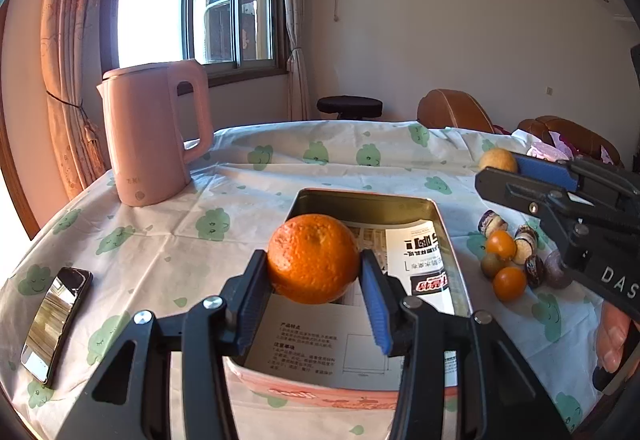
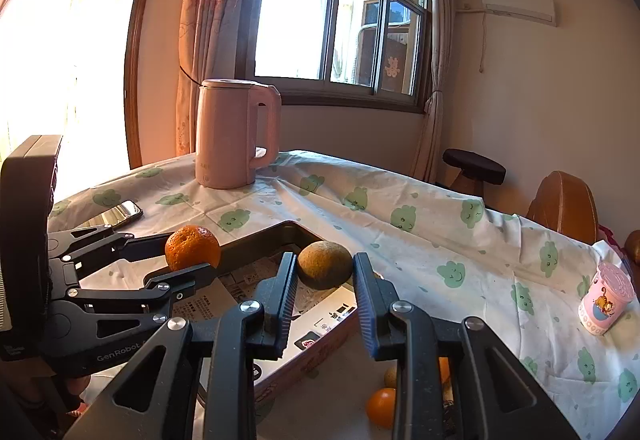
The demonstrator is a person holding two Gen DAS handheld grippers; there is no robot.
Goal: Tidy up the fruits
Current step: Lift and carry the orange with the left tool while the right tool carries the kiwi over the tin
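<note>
My left gripper (image 1: 314,274) is shut on a large orange (image 1: 314,256) and holds it above the near half of an open metal tin (image 1: 364,196) lined with printed leaflets. From the right wrist view, the left gripper (image 2: 188,254) and the orange (image 2: 192,246) hang over the tin's far rim (image 2: 280,230). My right gripper (image 2: 324,278) is shut on a brownish round fruit (image 2: 324,264), also above the tin. The left wrist view shows the right gripper (image 1: 498,169) and its fruit (image 1: 496,159) at the right, over the tablecloth.
Several small fruits (image 1: 510,254) lie on the cloth right of the tin, with a small orange one (image 2: 382,406) under my right gripper. A pink kettle (image 1: 154,132) stands at the back left. A phone (image 1: 56,324) lies left and a pink cup (image 2: 606,296) stands right. A hand (image 1: 612,332) shows at the right edge.
</note>
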